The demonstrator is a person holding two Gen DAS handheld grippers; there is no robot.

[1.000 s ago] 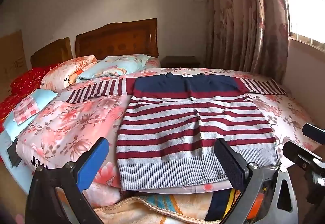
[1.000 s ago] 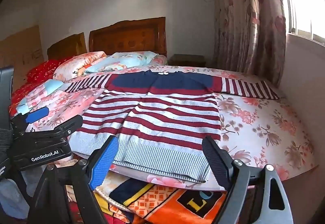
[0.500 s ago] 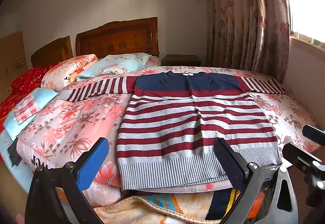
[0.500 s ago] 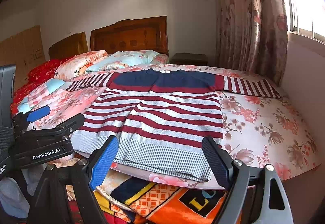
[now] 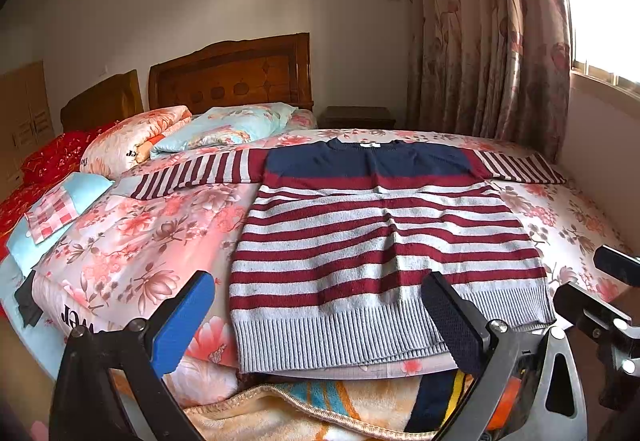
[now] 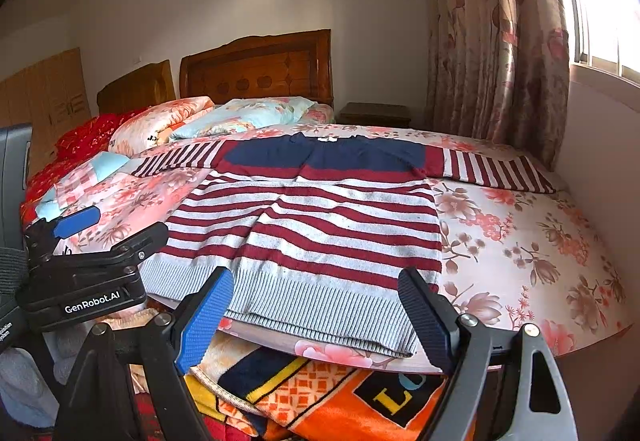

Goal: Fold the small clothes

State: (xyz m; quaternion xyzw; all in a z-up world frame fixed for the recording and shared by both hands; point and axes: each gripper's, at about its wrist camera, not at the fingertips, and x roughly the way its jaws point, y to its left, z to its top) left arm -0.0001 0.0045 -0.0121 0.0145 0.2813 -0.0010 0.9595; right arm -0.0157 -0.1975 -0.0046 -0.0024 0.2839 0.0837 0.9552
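Observation:
A small sweater (image 5: 380, 241) with red and grey stripes and a navy yoke lies flat on the bed, sleeves spread to both sides, hem towards me. It also shows in the right wrist view (image 6: 312, 225). My left gripper (image 5: 320, 321) is open and empty, hovering just short of the hem. My right gripper (image 6: 316, 313) is open and empty, also in front of the hem. The left gripper's body shows in the right wrist view (image 6: 76, 273) at the left, and the right gripper's tips show in the left wrist view (image 5: 600, 297) at the right edge.
The bed has a floral sheet (image 6: 520, 241), pillows (image 5: 224, 129) and a wooden headboard (image 5: 232, 77) at the far end. A folded blue and checked cloth (image 5: 56, 205) lies at the left. An orange patterned blanket (image 6: 340, 389) hangs below the bed edge. A curtain (image 5: 488, 33) and wall are at the right.
Both cameras have dipped slightly and the bed sits a little lower in view; the sweater has not moved and both grippers stay open.

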